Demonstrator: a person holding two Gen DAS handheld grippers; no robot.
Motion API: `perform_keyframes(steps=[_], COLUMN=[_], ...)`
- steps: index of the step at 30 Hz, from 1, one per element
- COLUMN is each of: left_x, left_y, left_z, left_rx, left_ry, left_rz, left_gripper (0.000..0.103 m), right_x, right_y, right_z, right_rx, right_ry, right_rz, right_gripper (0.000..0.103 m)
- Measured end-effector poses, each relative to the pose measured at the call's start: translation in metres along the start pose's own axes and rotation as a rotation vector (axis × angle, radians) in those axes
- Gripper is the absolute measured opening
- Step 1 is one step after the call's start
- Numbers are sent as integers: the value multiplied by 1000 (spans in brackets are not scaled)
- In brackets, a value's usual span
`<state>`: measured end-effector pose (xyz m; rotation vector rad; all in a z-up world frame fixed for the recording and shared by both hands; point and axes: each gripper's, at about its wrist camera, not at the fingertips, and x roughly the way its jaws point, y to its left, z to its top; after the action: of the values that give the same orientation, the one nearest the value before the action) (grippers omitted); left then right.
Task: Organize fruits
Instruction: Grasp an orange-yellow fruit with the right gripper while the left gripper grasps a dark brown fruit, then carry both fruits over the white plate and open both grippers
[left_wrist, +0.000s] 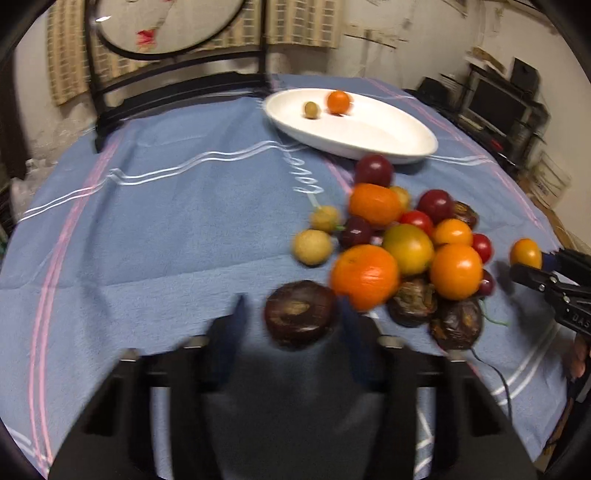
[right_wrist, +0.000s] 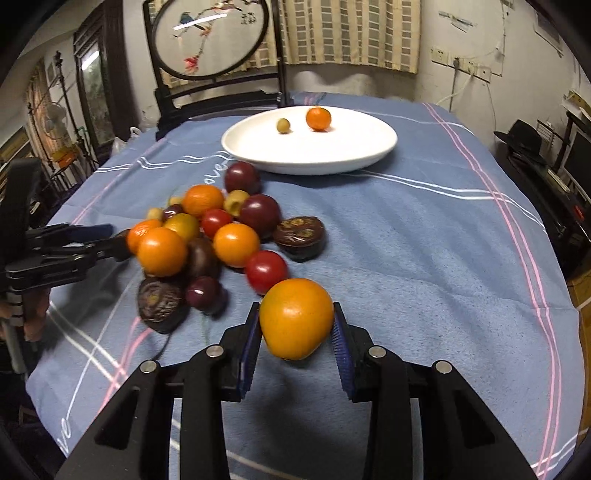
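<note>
A pile of mixed fruits (left_wrist: 406, 236) lies on the blue tablecloth; it also shows in the right wrist view (right_wrist: 218, 236). My right gripper (right_wrist: 297, 328) is shut on an orange-yellow fruit (right_wrist: 296, 317), held just above the cloth; it shows at the right edge of the left wrist view (left_wrist: 525, 253). My left gripper (left_wrist: 295, 317) is open, its fingers either side of a dark brown wrinkled fruit (left_wrist: 300, 314) at the pile's near edge. A white oval plate (left_wrist: 388, 136) at the back holds a small orange (left_wrist: 338, 102) and a small green fruit (left_wrist: 311, 109).
A dark wooden stand with a round embroidered screen (right_wrist: 210, 37) stands behind the table's far edge. A thin black cable (left_wrist: 498, 373) lies on the cloth near the pile. Shelves with electronics (left_wrist: 498, 103) stand to the right.
</note>
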<state>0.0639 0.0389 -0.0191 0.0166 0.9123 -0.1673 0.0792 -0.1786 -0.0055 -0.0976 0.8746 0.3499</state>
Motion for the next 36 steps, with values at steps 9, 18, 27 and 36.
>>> perform_keyframes(steps=[9, 18, 27, 36], left_x=[-9, -44, 9, 85], left_y=[3, -11, -45, -50], left_z=[0, 53, 143, 173], left_rx=[-14, 9, -15, -91], left_ry=[14, -111, -137, -43], left_rz=[-30, -63, -25, 48], left_gripper=[41, 41, 41, 41], right_x=[-14, -22, 16, 98], right_y=[9, 11, 18, -10], right_z=[8, 44, 127, 146], right_rx=[-25, -53, -75, 21], right_ry=[-46, -121, -168, -84], right_rz=[39, 53, 26, 21], right_gripper=[37, 37, 37, 38])
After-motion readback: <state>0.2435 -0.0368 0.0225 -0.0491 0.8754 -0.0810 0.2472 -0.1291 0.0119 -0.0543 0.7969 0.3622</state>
